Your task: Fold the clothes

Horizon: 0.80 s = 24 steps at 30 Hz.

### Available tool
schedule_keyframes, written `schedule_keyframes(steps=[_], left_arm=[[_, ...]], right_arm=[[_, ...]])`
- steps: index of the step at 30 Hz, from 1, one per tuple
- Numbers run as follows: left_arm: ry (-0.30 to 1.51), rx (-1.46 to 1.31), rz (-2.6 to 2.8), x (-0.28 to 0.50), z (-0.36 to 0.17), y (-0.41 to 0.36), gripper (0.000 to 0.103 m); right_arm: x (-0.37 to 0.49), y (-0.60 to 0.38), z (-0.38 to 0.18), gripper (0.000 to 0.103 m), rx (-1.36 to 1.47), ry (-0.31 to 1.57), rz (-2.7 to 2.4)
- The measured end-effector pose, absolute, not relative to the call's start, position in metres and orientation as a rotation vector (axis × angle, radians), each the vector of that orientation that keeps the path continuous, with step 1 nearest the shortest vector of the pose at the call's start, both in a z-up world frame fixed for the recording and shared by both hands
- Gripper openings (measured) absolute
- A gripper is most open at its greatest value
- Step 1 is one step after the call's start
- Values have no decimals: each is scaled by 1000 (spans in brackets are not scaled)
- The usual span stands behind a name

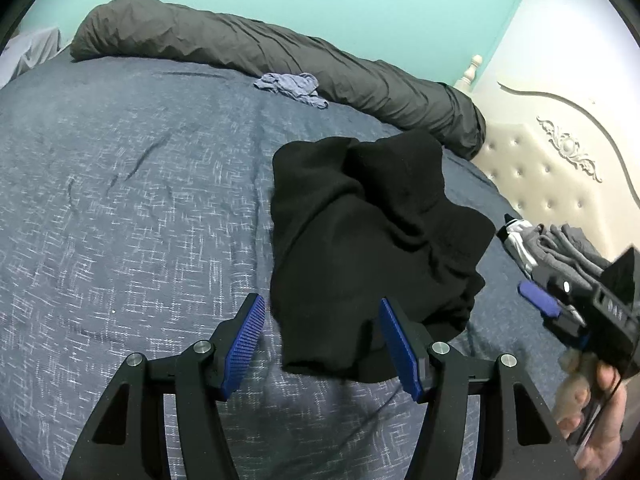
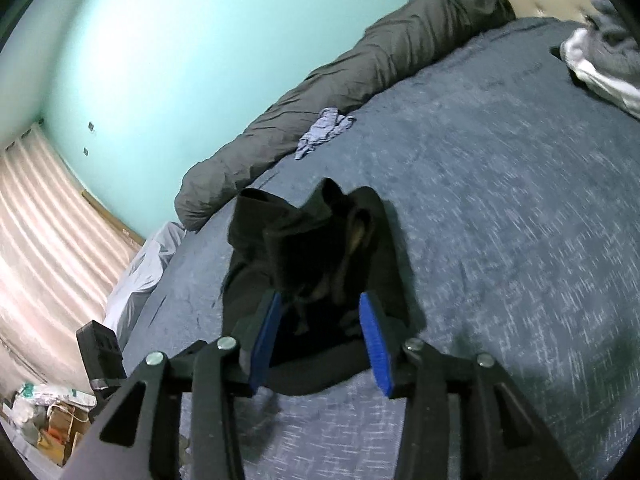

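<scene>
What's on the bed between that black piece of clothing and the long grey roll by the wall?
Mostly bare blue bedspread. The left wrist view shows only a small crumpled light-blue cloth there, lying against the grey roll, beyond the black garment.

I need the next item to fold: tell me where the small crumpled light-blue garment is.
The small crumpled light-blue garment lies on the blue patterned bedspread at its far edge, against the long dark-grey rolled duvet, beyond the crumpled black garment.

Left tongs (image 1: 322, 344) agape just before crumpled black garment (image 1: 372, 240) on blue bedspread (image 1: 120, 200); right tongs (image 1: 540, 300) alongside.
</scene>
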State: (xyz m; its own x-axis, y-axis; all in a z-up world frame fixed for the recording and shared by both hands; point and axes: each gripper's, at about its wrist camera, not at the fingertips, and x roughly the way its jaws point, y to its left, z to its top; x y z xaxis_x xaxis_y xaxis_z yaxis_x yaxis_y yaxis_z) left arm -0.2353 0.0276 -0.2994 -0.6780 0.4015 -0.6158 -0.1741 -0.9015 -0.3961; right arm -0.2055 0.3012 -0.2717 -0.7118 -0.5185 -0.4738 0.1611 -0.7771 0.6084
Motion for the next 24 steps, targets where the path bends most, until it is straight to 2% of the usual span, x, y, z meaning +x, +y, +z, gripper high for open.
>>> schedule_keyframes(steps=[9, 13, 14, 15, 17, 20, 24], left_arm=[[-470, -1045, 2570, -237, -298, 20, 63], [-486, -1051, 2559, -237, -299, 19, 63], [-487, -1051, 2558, -237, -299, 19, 63], [-487, -1049, 2558, -237, -299, 18, 63], [-491, -1047, 2557, -238, -299, 17, 63], [-504, -1052, 2547, -239, -299, 16, 63], [-490, -1059, 2536, -238, -300, 20, 64]], right_arm=[[-257, 251, -247, 43, 1018, -567, -2509], [-278, 237, -254, 42, 1111, -491, -2531], [-280, 237, -257, 37, 1125, -492, -2530], [-280, 239, -259, 20, 1130, -502, -2528], [-280, 242, -263, 14, 1139, -521, -2524], [-267, 256, -264, 10, 1120, -614, -2510], [-246, 288, -283, 10, 1127, -887, -2458]])
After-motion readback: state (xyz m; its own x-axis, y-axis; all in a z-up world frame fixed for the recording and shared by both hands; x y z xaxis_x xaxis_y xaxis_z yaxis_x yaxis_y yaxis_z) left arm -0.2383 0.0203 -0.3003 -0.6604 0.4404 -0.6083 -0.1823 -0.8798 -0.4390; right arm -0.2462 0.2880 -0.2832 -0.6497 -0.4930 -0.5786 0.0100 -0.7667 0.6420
